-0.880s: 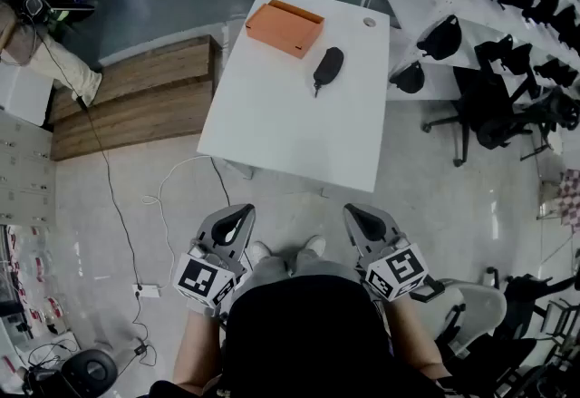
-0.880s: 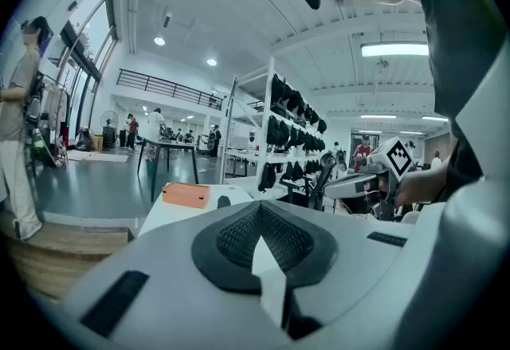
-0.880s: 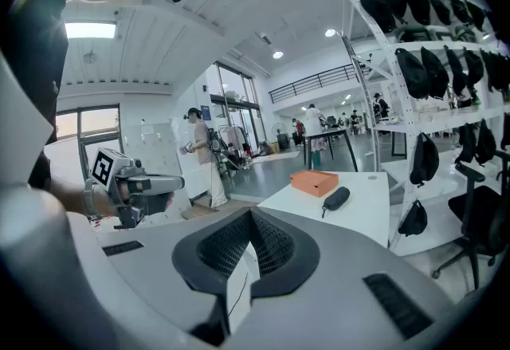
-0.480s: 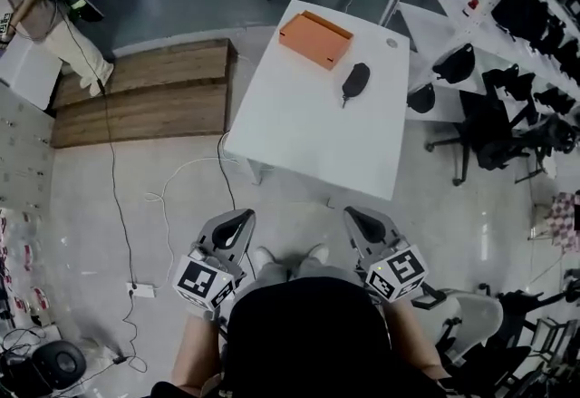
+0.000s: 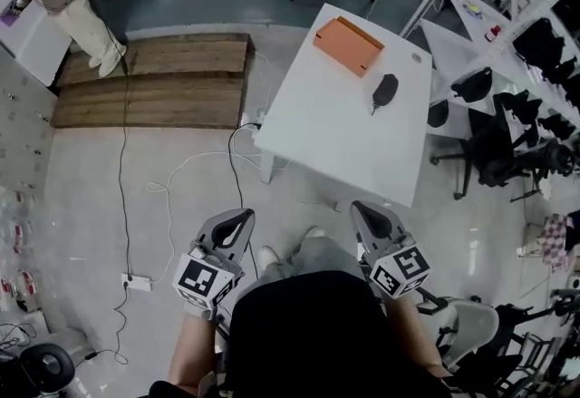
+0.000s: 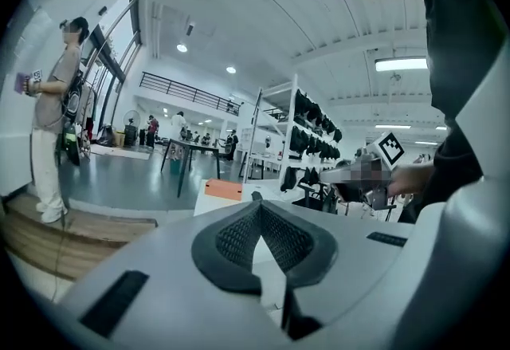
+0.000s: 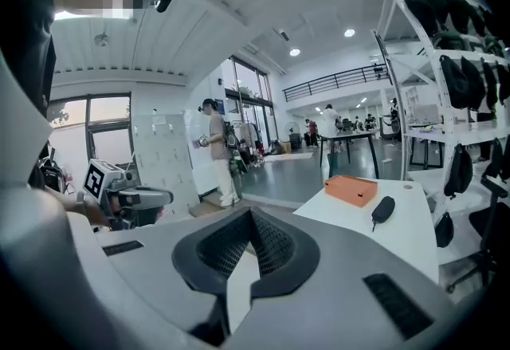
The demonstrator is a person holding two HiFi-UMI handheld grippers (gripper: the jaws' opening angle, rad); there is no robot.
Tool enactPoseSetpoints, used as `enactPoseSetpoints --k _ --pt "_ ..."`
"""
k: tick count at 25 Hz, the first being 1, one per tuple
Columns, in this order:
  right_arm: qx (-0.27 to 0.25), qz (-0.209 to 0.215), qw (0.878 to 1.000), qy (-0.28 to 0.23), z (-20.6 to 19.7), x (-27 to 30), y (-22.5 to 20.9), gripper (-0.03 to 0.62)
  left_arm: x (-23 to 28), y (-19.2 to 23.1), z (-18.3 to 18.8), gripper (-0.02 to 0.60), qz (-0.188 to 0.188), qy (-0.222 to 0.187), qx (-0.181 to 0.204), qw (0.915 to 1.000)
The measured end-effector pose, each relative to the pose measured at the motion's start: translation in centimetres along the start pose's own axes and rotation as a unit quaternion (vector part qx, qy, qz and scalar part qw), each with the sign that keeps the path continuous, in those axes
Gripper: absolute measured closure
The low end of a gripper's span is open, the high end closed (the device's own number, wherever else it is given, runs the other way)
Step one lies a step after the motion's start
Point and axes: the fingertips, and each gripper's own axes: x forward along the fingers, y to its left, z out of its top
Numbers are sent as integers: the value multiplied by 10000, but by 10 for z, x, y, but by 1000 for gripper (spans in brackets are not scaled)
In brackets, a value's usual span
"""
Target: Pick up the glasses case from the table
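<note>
At 7 o'clock of the head view: left claw (image 5: 237, 222), pressed together, nothing in it, well apart from the white tabletop (image 5: 344, 138) up at 1 o'clock. At the tabletop's far end: orange box (image 5: 349, 45). At 5 o'clock of the view: right claw (image 5: 367, 217), likewise pressed together and empty. At 4 o'clock of the box, near the tabletop's right edge: glasses case (image 5: 385, 89), dark, oblong, lying flat, thin cord trailing from its near end. Probably light, stiff-shelled, rounded, maybe slick. Best pinched across the narrow middle, not by the cord. Must spread a claw first.
</note>
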Motion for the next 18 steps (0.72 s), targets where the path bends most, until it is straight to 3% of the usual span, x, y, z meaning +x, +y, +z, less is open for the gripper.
enactPoseSetpoints --k 8,12,16,18 --pt "82 345 9993 119 7 75 -19 568 19 47 -3 564 285 210 131 9993" --pt "38 398 9991 117 19 125 -55 568 59 76 2 563 381 480 443 9971" --pt "116 516 9986 31 49 177 -94 568 110 111 30 563 434 419 199 9980" --pt "174 607 9980 -24 64 197 -111 568 137 126 40 563 391 423 275 9980"
